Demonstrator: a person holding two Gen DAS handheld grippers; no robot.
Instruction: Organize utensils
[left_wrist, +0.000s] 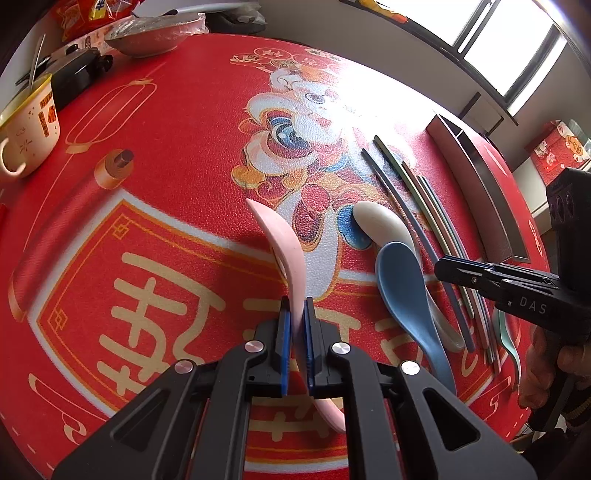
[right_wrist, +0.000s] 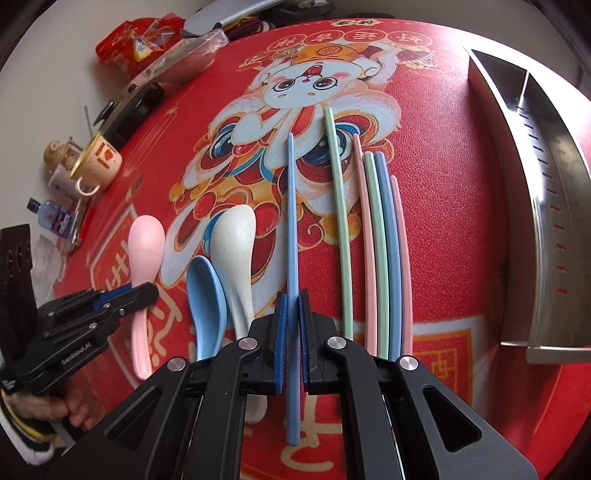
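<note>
A round tabletop (right_wrist: 461, 229) under a red festive cloth printed with a cartoon lion-dancer fills the room's middle, with bright windows beyond its far edge.

The left gripper (left_wrist: 295, 325) is clamped on the handle of a pale pink plastic soup spoon (left_wrist: 284, 251), bowl pointing away from the holder and tipped on its side, apparently lifted off the cloth. The right gripper (right_wrist: 291, 317) is closed round a long slim blue plastic chopstick (right_wrist: 290, 221), pinched towards its near end, with most of its length running out ahead towards the table's centre.

Just beside that chopstick, on the left gripper's side, lie a blue plastic spoon (right_wrist: 205, 295) and a speckled cream spoon (right_wrist: 234, 243), overlapping. On the other side five more pastel chopsticks (right_wrist: 376, 240), green, pink and blue, lie close together. Beyond them, near the tabletop's edge, stands a long stainless steel divided tray (right_wrist: 554, 221), empty where its compartments can be seen and likely the place for all this.

These pieces look light, stiff and smooth. I judge the chopstick will swing or slip if held near its end; a grip nearer its middle would steady it. The spoon seems best held at mid-handle, where the sides sit flat to the pads.
</note>
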